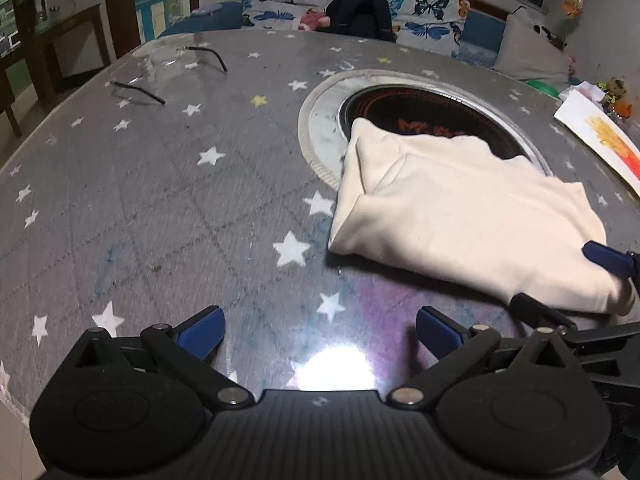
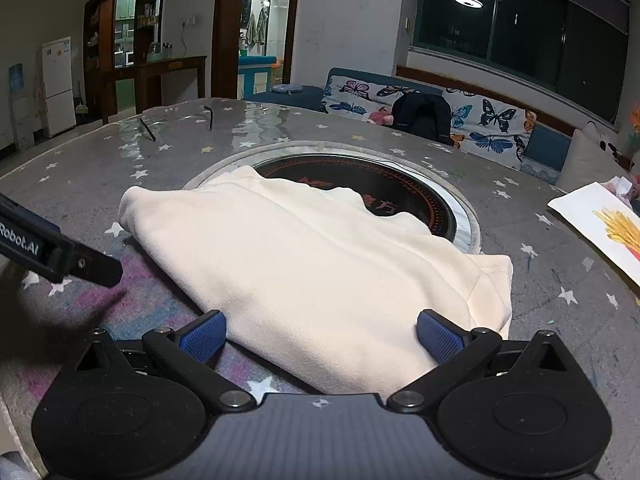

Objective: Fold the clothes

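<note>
The cream fleece garment (image 2: 304, 264), already folded into a thick bundle, lies directly ahead of the right gripper (image 2: 322, 334), whose jaws stand apart astride its near edge. The left gripper (image 1: 320, 330), also spread wide, holds nothing. The garment looks soft, light and floppy; it is probably best pinched at a folded corner.

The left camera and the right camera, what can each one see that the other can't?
Only the left wrist view shows the left gripper, open over bare table. Only the right wrist view shows the white fridge, the window, and the right gripper, open around the garment's near edge. Both show the folded cream garment, the round cooktop, the butterfly cushions and the fries drawing.
</note>
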A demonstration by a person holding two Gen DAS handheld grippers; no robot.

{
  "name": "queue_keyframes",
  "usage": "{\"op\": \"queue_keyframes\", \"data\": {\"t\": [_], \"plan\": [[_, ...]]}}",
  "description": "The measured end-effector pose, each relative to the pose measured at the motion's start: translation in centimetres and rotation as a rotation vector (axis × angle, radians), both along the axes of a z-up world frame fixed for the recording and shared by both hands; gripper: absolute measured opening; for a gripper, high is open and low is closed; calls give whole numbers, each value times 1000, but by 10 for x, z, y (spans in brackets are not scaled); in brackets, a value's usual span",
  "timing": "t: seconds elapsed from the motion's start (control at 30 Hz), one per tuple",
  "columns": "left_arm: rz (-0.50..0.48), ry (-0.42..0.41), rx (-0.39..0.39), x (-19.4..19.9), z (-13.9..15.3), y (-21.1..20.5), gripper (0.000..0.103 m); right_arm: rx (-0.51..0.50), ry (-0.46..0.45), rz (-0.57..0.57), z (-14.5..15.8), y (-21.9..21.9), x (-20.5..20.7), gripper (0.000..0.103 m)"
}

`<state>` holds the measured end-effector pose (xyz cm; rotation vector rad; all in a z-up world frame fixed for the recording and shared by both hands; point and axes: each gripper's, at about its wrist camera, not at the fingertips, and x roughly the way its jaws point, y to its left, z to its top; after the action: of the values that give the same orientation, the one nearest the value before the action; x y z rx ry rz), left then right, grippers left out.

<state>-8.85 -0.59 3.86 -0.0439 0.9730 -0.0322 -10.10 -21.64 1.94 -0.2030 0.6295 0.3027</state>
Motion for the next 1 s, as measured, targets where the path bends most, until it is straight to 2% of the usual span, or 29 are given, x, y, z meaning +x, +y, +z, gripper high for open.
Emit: {"op": "queue_keyframes", "data": {"t": [0.4, 1.0], "plan": [[5, 13, 52, 0, -3, -7, 103, -16, -8, 1, 0, 3, -2, 103], [33, 15, 48, 2, -4, -7, 103, -16, -7, 1, 1, 1, -2, 103]]}}
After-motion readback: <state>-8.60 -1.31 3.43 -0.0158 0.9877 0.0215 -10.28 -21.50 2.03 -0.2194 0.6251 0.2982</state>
